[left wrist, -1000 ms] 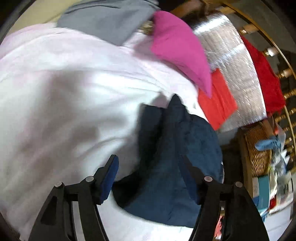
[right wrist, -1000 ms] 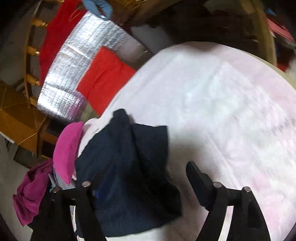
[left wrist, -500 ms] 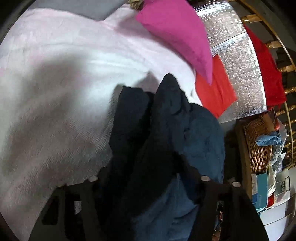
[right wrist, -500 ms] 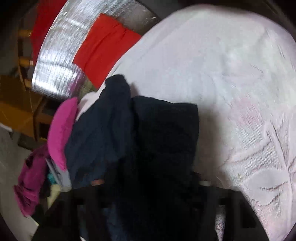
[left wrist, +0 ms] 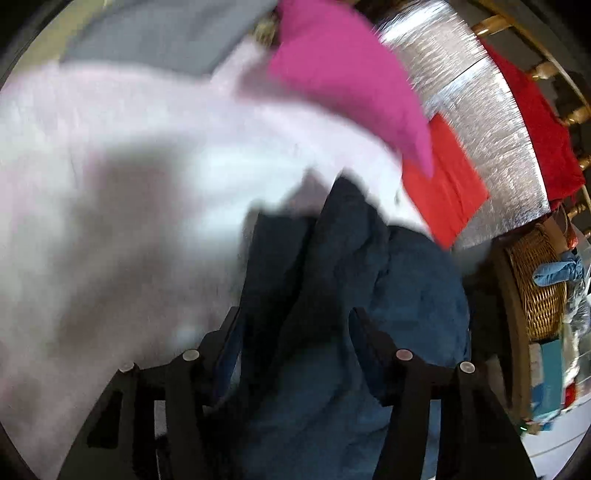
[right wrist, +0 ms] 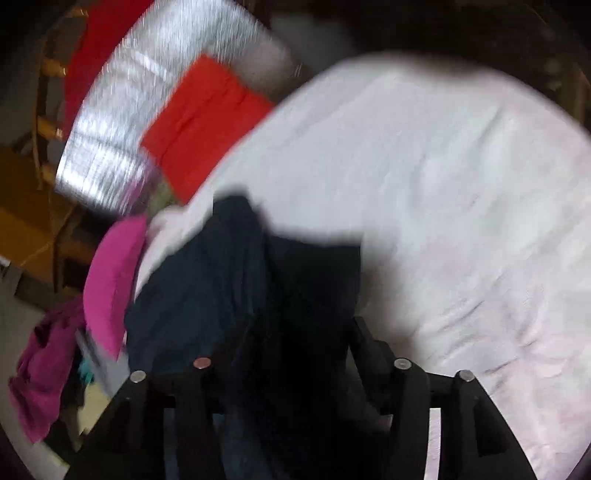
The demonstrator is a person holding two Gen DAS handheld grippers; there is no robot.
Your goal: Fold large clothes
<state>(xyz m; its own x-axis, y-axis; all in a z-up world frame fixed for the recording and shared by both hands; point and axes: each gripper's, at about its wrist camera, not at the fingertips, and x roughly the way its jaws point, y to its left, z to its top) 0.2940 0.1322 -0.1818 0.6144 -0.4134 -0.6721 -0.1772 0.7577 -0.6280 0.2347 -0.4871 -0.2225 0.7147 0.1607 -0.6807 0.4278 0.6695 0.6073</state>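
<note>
A dark navy garment (left wrist: pixel 340 280) lies bunched on a white-pink bedspread (left wrist: pixel 110 192). It fills the gap between the fingers of my left gripper (left wrist: pixel 295 328), whose jaws stand fairly wide apart around the cloth. In the right wrist view the same navy garment (right wrist: pixel 236 280) is bunched between the fingers of my right gripper (right wrist: pixel 295 339); the left finger is partly hidden under the fabric. Both views are blurred by motion, so I cannot tell if either grip is closed on the cloth.
A pink cushion (left wrist: pixel 351 81), a red cloth (left wrist: pixel 443 192) and a silver foil sheet (left wrist: pixel 480 110) lie beyond the garment. A grey cloth (left wrist: pixel 166 33) is at the far end. A wicker basket (left wrist: pixel 535 288) stands at right. The bedspread shows in the right wrist view (right wrist: pixel 443 184).
Both grippers closed in over the navy garment from open positions beside it. The garment has bunched up between the fingers and both views are now pulling back slightly.
</note>
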